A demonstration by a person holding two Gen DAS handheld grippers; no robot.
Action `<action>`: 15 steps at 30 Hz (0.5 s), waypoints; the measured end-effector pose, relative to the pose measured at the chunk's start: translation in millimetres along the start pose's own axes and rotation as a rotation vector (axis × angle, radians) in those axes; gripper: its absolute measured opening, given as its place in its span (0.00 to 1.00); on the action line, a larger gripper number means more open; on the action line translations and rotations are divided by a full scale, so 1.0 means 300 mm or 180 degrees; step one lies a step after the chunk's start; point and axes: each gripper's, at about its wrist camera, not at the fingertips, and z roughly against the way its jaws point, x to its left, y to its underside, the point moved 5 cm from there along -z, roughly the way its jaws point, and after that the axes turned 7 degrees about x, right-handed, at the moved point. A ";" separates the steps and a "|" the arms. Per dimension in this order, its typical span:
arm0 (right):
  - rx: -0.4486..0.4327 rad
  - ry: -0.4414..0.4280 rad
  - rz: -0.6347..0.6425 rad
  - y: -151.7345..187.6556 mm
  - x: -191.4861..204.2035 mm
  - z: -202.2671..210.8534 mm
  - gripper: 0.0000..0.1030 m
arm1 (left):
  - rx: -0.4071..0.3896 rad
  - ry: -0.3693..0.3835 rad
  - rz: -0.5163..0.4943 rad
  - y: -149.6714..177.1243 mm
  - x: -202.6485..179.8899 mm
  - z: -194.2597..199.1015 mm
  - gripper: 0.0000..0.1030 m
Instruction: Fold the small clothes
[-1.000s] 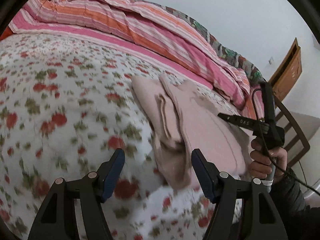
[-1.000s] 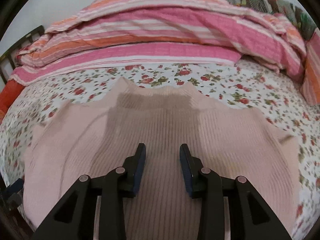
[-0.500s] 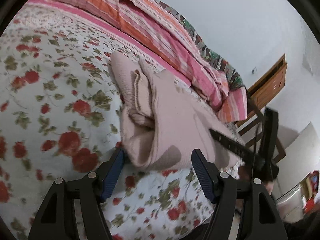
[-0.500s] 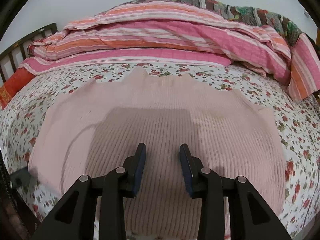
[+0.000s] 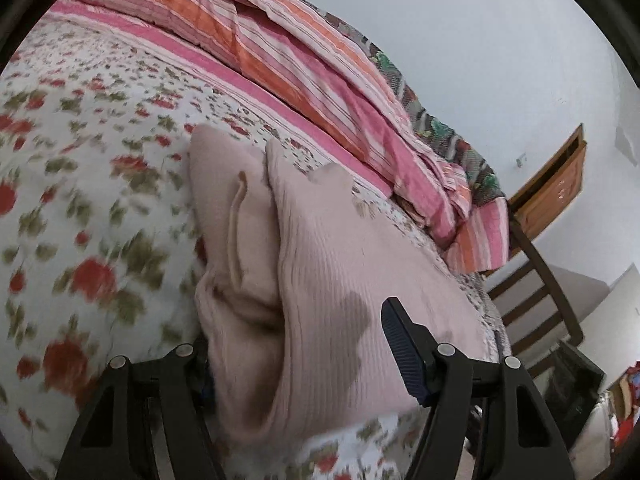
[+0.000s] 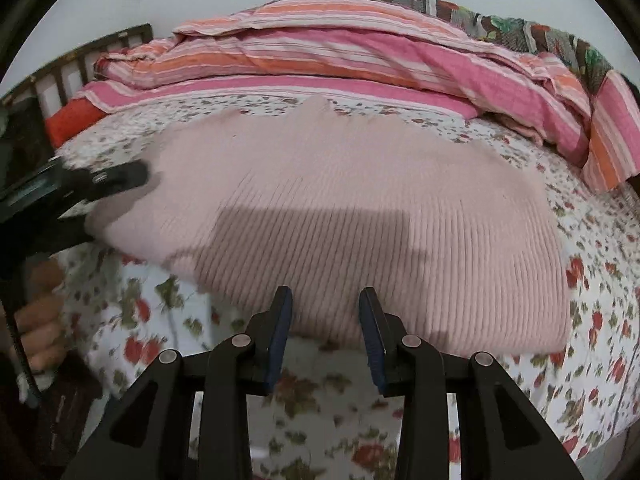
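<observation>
Bed with floral sheet [image 6: 168, 308] fills both views, striped pink-orange quilt [image 6: 360, 52] bunched along the far side against a plain wall. Landmark: the pink ribbed garment [image 6: 360, 216], lying flat on the sheet, already folded over on itself, thick rolled fold at its left end.

My left hand-held gripper [image 5: 296, 360] pitched slightly down, coming in low at the garment's left end. Jaws spread wide and straddling the folded edge: left finger is tucked behind the bulge of cloth, right finger [image 5: 400, 344] sits clear above the top layer. Pads not pressing on the cloth as far as I can see. In the right wrist view the same tool shows at the garment's left edge, my left hand [image 6: 40, 320] wrapped round its handle below.

My right hand-held gripper [image 6: 326, 328] pitched more steeply down, at the garment's near hem, about mid-width. Jaws part-open, nothing pinched; the hem lies just beyond the fingertips, sheet visible between the fingers.

Versus a second ago: left tool has closed in on the garment. It was short of it over bare sheet, now the fold is between the jaws. Right tool has pulled back from over the garment's middle to its near edge; more sheet shows under it now. Jaw gaps look the same. Wooden chair [image 5: 536, 280] beyond the garment's right end, beside the bed.
</observation>
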 end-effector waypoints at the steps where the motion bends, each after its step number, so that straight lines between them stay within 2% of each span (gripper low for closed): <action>1: -0.0010 -0.0103 -0.0058 0.000 -0.016 0.015 0.34 | -0.0042 -0.0037 0.0010 -0.018 -0.004 -0.006 0.63; 5: -0.0075 -0.0350 -0.0423 -0.001 -0.105 0.065 0.34 | -0.0106 -0.0237 0.0073 -0.073 -0.009 -0.030 0.57; 10: -0.0234 -0.0334 -0.0671 0.006 -0.228 0.125 0.34 | -0.0154 -0.0555 0.0138 -0.105 -0.002 -0.047 0.37; 15: -0.0249 -0.0345 -0.0921 0.022 -0.348 0.129 0.34 | -0.0251 -0.0782 -0.0038 -0.148 -0.072 -0.027 0.26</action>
